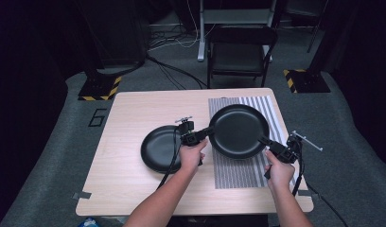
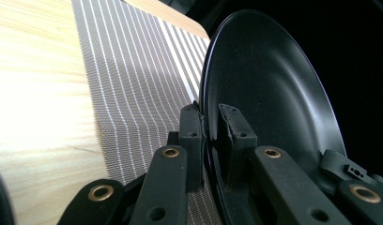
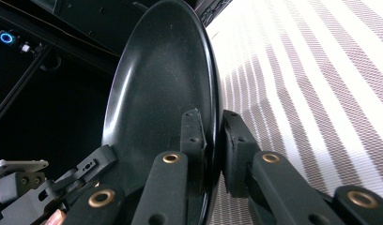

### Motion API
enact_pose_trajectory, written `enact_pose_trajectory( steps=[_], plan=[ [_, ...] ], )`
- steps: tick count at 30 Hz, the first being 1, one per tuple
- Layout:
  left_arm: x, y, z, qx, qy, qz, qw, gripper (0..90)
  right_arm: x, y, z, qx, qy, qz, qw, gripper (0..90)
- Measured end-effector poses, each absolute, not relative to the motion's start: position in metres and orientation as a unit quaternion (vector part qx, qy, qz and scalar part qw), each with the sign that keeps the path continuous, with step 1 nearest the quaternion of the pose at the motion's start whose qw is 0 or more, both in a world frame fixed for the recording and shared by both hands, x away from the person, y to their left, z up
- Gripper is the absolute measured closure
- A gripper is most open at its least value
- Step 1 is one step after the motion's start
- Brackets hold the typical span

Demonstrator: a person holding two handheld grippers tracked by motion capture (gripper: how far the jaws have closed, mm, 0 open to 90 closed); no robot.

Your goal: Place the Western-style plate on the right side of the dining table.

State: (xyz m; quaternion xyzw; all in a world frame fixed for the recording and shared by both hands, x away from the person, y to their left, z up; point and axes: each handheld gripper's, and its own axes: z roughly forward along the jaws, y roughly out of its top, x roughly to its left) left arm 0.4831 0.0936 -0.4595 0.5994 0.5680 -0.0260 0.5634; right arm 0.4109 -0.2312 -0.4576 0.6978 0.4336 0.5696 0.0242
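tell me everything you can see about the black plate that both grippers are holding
The black plate is round and shallow, with a raised rim and a smooth, slightly glossy surface that looks like plastic or coated metal. It sits over the striped mat; whether it touches it is unclear. The left gripper pinches its left rim, the right gripper its near-right rim, one jaw on each face. A second plate lies apart, to its left.

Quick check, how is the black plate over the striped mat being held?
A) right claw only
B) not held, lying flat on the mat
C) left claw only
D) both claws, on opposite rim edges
D: the left claw pinches one rim edge of the black plate and the right claw pinches the opposite edge, above the striped mat.
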Motion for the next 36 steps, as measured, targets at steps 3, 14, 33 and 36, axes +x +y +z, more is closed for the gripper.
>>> enact_pose_trajectory(
  steps=[3, 14, 33, 36],
  plan=[
    [0.485, 0.089, -0.461, 0.602, 0.568, -0.030, 0.561, 80.7, 0.410, -0.236, -0.460, 0.700, 0.429, 0.570, 0.025, 80.9],
    [0.491, 0.075, -0.472, 0.599, 0.571, -0.039, 0.560, 80.6, 0.413, -0.249, -0.464, 0.704, 0.432, 0.563, 0.035, 80.9],
    [0.498, 0.060, -0.497, 0.605, 0.583, -0.043, 0.541, 80.3, 0.420, -0.264, -0.490, 0.713, 0.437, 0.548, 0.032, 80.8],
    [0.500, 0.059, -0.501, 0.608, 0.585, -0.041, 0.535, 80.3, 0.423, -0.264, -0.495, 0.714, 0.437, 0.546, 0.027, 80.6]
  ],
)
